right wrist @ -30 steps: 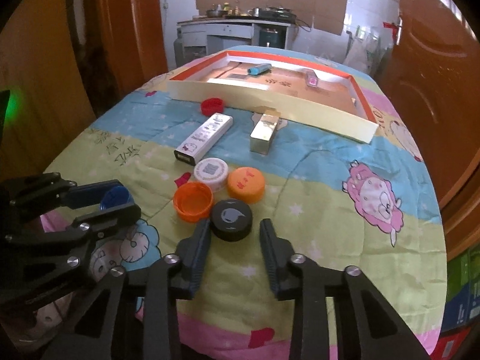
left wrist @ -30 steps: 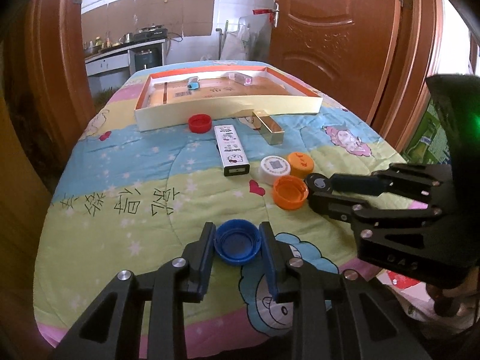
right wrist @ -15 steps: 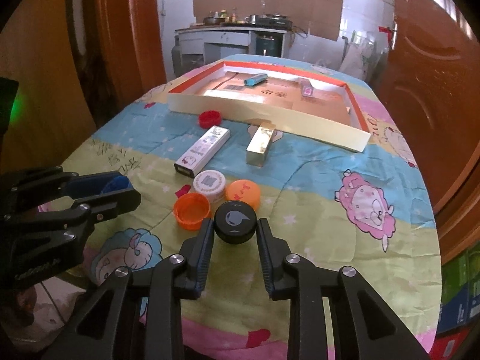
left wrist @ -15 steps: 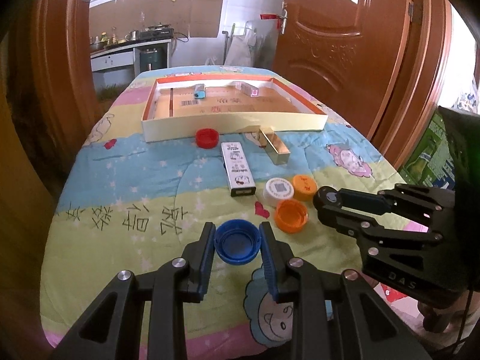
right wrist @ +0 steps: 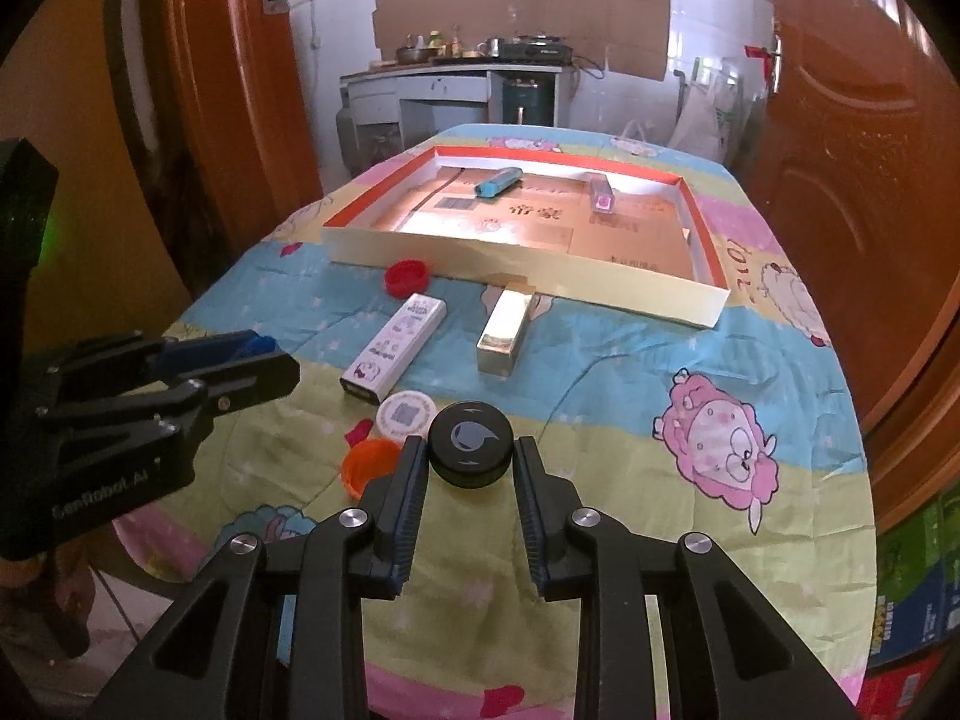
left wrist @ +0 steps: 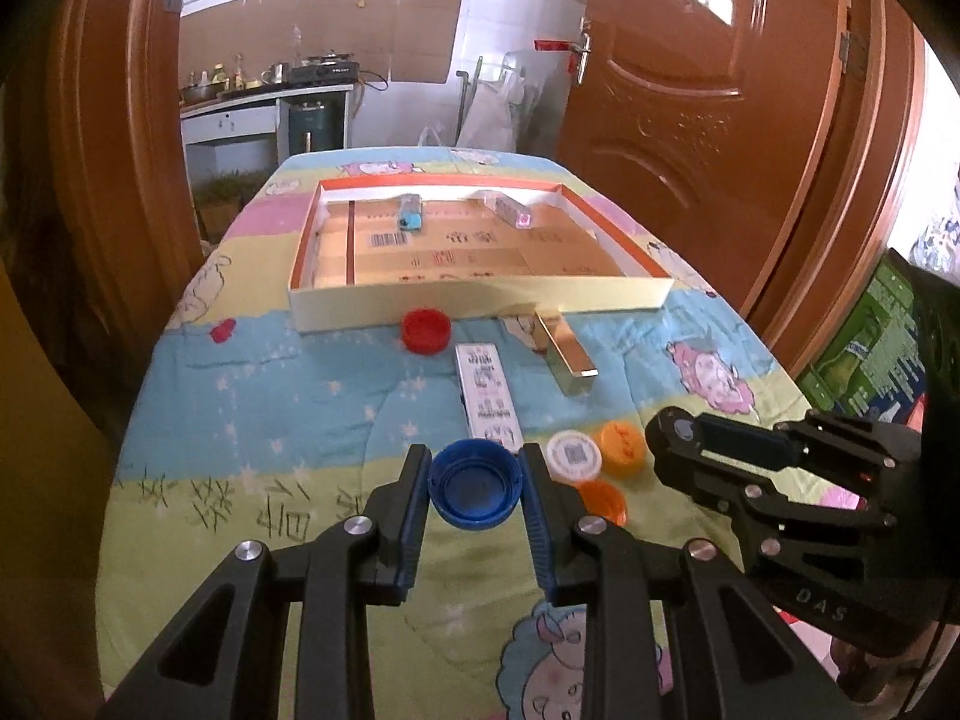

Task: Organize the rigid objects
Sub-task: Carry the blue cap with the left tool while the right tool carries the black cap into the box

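While both grippers hang above the quilt's near end, we note the left gripper (left wrist: 474, 483) clamping a blue cap (left wrist: 475, 485) and the right gripper (right wrist: 471, 444) clamping a black cap (right wrist: 471, 443), apparently lifted clear.

Blue cap (left wrist: 474, 491), black cap (right wrist: 471, 443) with grey swirl logo, red cap (left wrist: 426, 330), two orange caps (left wrist: 624, 449). Gold box (right wrist: 505, 331); white tray (right wrist: 516, 267), orange rim. Bedspread (right wrist: 648, 360): pastel stripes, cartoon sheep.
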